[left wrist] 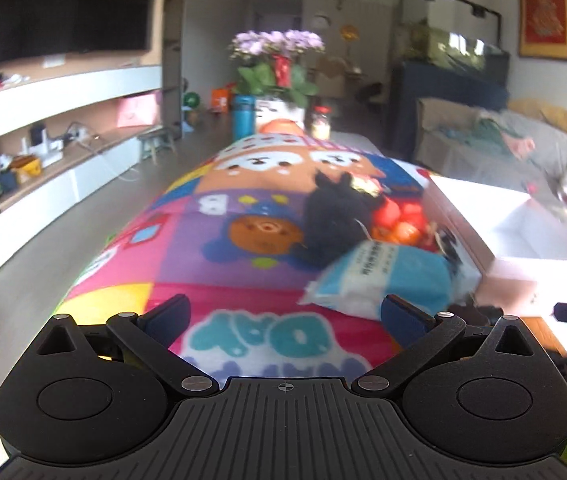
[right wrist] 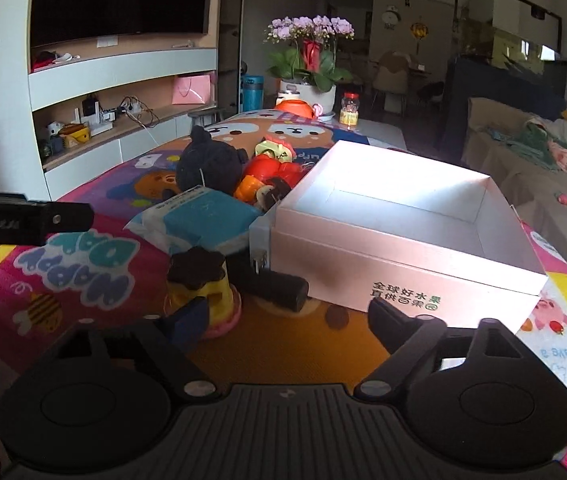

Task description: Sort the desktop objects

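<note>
The left gripper [left wrist: 285, 314] is made of matte black plastic, with two round side housings, a ribbed plate in the middle that carries a small crosshair mark, and silver screw heads at the joints of its link arms. Its two fingers [left wrist: 167, 314] have dark blue pads. The right gripper [right wrist: 285, 314] has the same black body, ribbed plate, silver screws and blue-padded fingers [right wrist: 187, 316].

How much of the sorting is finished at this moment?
Nothing looks done: the pink box is empty. Nothing is in hand: the left gripper and right gripper are both open. Left: the tissue pack, black plush, red toy and pudding toy all lie on the mat.
</note>
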Demonstrator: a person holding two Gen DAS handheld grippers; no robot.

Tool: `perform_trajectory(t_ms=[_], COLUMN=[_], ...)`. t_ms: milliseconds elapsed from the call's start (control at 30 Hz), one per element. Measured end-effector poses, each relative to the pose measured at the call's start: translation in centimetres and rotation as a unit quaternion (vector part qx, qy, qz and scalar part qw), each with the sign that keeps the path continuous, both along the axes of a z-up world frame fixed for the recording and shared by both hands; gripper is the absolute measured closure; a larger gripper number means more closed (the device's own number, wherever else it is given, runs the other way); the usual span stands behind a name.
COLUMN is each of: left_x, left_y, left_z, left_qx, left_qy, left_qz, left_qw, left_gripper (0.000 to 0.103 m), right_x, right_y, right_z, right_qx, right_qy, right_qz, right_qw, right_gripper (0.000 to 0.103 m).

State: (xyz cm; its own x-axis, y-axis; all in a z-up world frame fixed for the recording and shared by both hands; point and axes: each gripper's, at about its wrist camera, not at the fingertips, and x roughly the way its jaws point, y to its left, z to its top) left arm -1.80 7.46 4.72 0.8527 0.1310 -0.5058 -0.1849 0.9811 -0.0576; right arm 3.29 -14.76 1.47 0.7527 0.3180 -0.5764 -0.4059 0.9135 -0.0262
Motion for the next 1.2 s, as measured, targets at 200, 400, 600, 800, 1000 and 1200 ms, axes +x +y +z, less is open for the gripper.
perform_trajectory(t_ms=[200, 400, 600, 800, 1000, 1200], left_x=[-0.4, 0.2, 0.2, 1.4, 2.7, 2.5], left_y=[0.0, -2.4, -3.7, -5.9, -7.3, -6.2], left_z=[-0.6, -1.3, -2.0, -3.1, -3.9, -4.3], left_qx=[-0.014, -0.018, -0.003, 0.008, 0.009, -0.009], left_qy=[-0.002, 0.006, 0.016, 0.036, 0.051, 0.072], left_qz=[-0.039, -0.097, -0.125, -0.158, -0.162, -0.164], left_qw=[0.9991, 0.9951, 0.9920, 0.9868, 0.9855, 0.9838], left_gripper=[0.000, 0.000, 0.000, 0.000, 0.000, 0.000], right_x=[3.9, 4.4, 2.7, 1.9, 3.4, 4.6], right_y=[-0.1, 0.6, -3.0, -9.7, -11.8, -10.7], right_z=[-0.8, -1.3, -0.7, -0.8, 0.5, 1.0], right_qx=[0.049, 0.066, 0.039, 0.038, 0.056, 0.038], right_qy=[0.060, 0.073, 0.071, 0.040, -0.016, -0.059], right_qz=[-0.035, -0.005, -0.026, -0.144, -0.207, -0.153], right_qw=[0.996, 0.995, 0.996, 0.988, 0.977, 0.986], right_gripper=[0.055, 0.069, 0.102, 0.098, 0.058, 0.037])
